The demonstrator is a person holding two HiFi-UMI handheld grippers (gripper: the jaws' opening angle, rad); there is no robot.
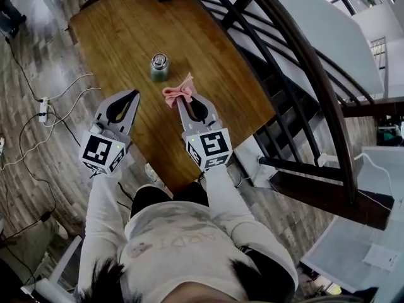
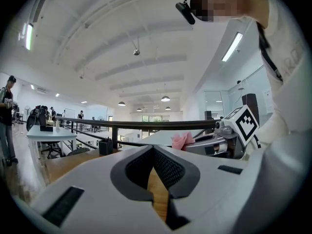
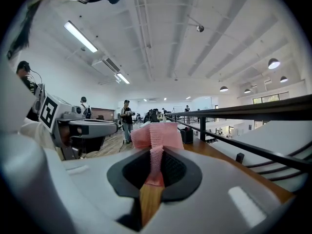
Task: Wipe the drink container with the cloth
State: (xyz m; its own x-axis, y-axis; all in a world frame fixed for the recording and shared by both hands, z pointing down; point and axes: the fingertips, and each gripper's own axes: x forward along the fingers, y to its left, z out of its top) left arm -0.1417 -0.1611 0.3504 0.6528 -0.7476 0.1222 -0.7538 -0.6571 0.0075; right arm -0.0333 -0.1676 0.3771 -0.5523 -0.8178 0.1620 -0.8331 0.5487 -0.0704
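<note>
The left tool (image 1: 131, 95) is clenched on nothing, its tips together over the counter (image 1: 214, 49). The bottle (image 1: 159, 67) stands upright just ahead, between the 2 tools. The right tool (image 1: 181, 103) is clamped on the pink cloth (image 1: 178, 93), which bunches past its tips.

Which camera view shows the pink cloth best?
The right gripper view: the cloth sits large at centre, pinched between the shut jaws. The head view shows it small, at the right gripper's tip. The left gripper view shows only a small pink bit, far off.
</note>
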